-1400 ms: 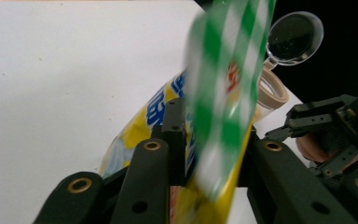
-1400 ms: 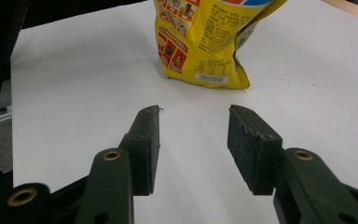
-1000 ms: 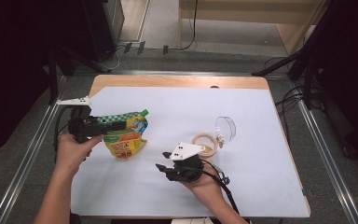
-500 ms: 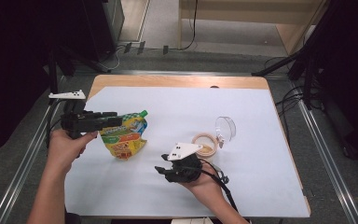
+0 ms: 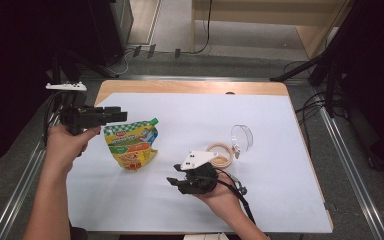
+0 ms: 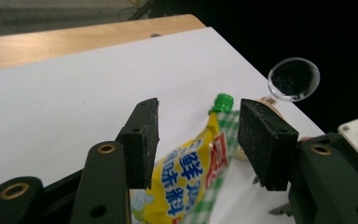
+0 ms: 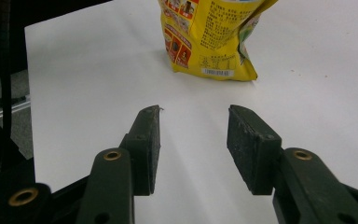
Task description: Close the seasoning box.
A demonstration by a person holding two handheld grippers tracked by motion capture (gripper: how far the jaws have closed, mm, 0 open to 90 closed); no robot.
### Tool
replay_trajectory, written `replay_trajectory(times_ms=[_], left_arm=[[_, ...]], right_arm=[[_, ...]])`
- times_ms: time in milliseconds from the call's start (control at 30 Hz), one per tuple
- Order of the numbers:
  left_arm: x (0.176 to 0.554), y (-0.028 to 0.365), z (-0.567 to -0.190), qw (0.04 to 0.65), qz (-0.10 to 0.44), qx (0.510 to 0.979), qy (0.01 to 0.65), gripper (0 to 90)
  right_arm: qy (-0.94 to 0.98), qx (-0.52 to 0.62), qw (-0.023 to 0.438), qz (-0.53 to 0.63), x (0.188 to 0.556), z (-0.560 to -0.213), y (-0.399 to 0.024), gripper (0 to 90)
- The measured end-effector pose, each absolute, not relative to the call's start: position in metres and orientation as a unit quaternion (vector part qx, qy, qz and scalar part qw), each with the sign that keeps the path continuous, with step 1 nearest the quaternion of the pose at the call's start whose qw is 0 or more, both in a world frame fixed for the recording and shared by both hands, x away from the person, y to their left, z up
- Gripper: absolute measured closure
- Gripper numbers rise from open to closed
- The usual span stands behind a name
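Note:
A yellow and green spouted pouch [image 5: 130,145] with a green cap [image 5: 153,121] lies on the white sheet, left of centre. My left gripper [image 5: 121,116] hovers above and just left of the pouch's top edge. Its jaws have just been opening and now stand open. In the left gripper view the pouch [image 6: 191,172] sits below the gap of the left gripper [image 6: 198,126], and the pads are clear of it. My right gripper [image 5: 172,180] rests low near the front, open and empty, pointing left at the pouch [image 7: 214,32]. Only bare sheet lies between the jaws of the right gripper [image 7: 193,121].
A round beige compact [image 5: 220,154] with its clear lid [image 5: 243,136] raised stands just right of the right hand; the lid [image 6: 293,78] also shows in the left gripper view. The white sheet [image 5: 280,190] covers a wooden table [image 5: 190,86]. Metal rails run along both sides.
The left gripper has risen and drawn back left from the pouch's top, with its jaws wider apart. The pouch stays on the sheet. The right gripper has not moved.

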State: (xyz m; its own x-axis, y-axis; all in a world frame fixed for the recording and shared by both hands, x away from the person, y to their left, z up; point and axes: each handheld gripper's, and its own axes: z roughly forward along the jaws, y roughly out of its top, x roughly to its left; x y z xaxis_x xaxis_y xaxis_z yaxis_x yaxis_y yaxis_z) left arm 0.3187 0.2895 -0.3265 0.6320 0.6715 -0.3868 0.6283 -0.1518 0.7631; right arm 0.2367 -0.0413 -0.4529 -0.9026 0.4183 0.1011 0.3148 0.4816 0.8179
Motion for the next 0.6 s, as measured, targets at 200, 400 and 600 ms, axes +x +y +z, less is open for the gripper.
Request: replay_trajectory(times_ms=[200,400,600], left_arm=[[0.325,0.298,-0.332,0.48,0.032,0.757,0.442,48.1],[0.332,0.309,-0.346,0.475,0.034,0.749,0.461,47.0],[0.336,0.314,-0.361,0.466,0.05,0.749,0.47,47.6]], right_arm=[[0.855,0.214,0.052,0.469,0.238,-0.445,-0.045,55.7],[0.85,0.219,0.052,0.476,0.239,-0.434,-0.053,55.8],[0.846,0.225,0.057,0.48,0.244,-0.423,-0.063,55.9]])
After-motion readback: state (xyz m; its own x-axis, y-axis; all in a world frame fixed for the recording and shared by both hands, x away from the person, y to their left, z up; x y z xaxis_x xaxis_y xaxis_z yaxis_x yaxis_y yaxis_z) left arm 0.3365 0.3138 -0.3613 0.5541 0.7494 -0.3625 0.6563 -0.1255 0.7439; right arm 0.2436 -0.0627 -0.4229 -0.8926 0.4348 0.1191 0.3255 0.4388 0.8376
